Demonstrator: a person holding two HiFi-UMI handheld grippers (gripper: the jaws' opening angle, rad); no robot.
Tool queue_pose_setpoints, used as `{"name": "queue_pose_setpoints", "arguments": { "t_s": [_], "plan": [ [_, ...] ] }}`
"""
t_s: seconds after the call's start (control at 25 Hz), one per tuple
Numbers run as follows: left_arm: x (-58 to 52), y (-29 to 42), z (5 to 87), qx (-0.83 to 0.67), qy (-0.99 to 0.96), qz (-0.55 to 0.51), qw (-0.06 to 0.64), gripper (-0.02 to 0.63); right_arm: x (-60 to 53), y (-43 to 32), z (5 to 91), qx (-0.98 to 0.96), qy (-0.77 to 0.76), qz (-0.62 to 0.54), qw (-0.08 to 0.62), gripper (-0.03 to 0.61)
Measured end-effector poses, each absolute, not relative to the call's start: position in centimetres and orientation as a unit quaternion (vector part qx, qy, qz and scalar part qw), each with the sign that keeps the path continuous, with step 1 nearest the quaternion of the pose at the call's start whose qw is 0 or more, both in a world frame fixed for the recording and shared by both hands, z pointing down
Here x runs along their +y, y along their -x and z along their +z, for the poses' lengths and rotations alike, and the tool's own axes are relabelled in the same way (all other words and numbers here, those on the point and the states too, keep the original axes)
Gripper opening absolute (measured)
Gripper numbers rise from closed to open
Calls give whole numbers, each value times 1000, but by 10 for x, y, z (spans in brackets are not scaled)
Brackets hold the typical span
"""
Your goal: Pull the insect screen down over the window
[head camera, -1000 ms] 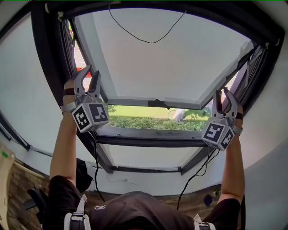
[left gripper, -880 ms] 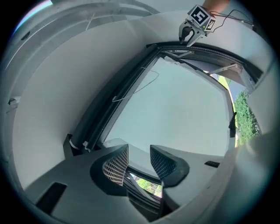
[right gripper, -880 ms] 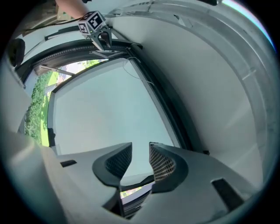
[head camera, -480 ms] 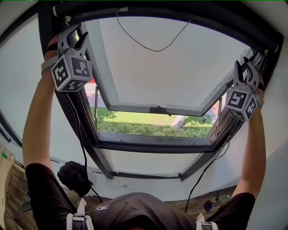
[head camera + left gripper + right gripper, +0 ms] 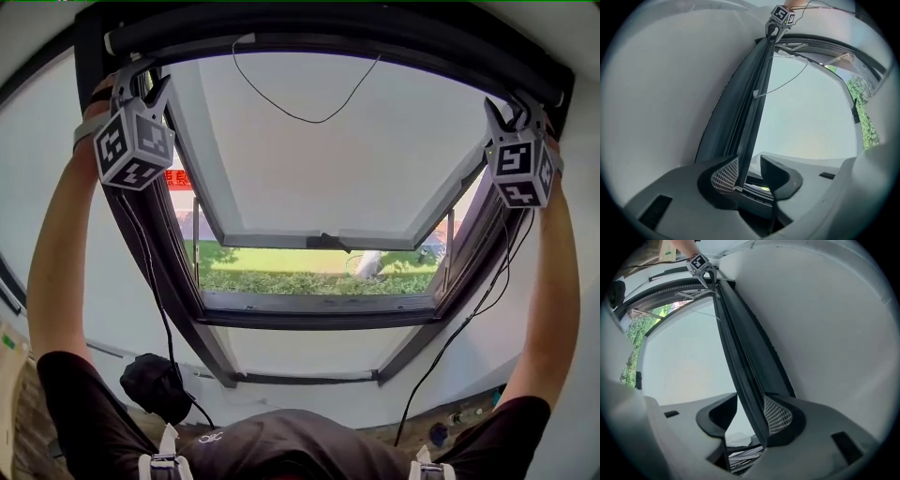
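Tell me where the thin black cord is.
Head view, top middle: the cord droops in a loop across the open window, just below the dark bar atop the frame.

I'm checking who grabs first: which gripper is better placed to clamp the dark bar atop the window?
Left, narrowly. Both straddle the dark bar with jaws apart, but the left gripper has just been closing its jaws around it, the right gripper opening its own.

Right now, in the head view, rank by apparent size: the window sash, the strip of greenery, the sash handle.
Largest: window sash.
Then: strip of greenery, though it lies farther off.
Smallest: sash handle.
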State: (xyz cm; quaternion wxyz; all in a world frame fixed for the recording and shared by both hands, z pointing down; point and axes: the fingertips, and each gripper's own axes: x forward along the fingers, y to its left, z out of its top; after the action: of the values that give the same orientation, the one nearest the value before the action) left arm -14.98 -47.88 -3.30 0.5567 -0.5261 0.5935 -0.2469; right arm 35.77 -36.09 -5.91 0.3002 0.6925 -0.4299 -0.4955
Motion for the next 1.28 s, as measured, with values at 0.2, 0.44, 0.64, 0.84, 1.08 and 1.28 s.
{"name": "queue_pose_setpoints", "arguments": {
  "t_s": [0.2,0.44,0.64,0.84,1.08,1.28],
  "plan": [
    [-473,136,-44,573,534,-266,562,161,-380,-373,-52,-447,-683,-454,358,184],
    [-484,116,-45,539,535,-305,575,178,-398,-385,-46,-431,-672,-436,416,192],
    [-497,110,-43,532,525,-332,576,179,-406,-394,-44,-381,-648,-445,487,192],
    [-495,112,-37,514,547,-351,560,135,-407,-393,-39,-405,-640,-396,520,179],
    [-484,108,-3,459,628,-390,493,80,-404,-394,-3,-481,-615,-341,523,91],
    [-486,109,29,428,614,-447,491,54,-405,-391,14,-497,-598,-324,539,32]
  ]
}}
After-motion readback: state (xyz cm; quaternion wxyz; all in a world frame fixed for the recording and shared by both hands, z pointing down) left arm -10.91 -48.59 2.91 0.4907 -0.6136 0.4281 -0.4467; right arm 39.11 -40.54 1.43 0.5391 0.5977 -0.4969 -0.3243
